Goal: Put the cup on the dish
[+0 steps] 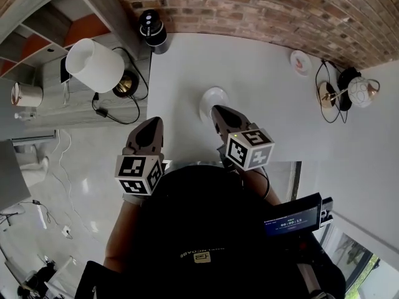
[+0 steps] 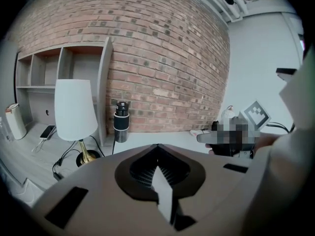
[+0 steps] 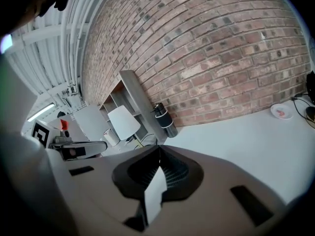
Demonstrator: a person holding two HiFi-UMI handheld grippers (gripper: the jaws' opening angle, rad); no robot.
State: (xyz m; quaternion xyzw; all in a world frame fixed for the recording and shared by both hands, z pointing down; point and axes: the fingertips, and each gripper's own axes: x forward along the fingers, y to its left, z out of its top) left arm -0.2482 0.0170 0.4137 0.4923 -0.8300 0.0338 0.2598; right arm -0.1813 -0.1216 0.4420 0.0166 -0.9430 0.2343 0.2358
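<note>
A pale round cup stands on the white table, near its front edge. The small white dish with a red mark lies far back on the right, and also shows as the dish by the brick wall. My right gripper hovers just on the near side of the cup, its jaws together with nothing between them. Off the table's left edge, my left gripper hangs over the floor, shut and empty. In the gripper views the cup is hidden behind the jaws.
A black tumbler stands at the table's back left corner. A white-shaded lamp with a brass base and cables sits on the low unit to the left. A globe lamp and black cords lie at the far right.
</note>
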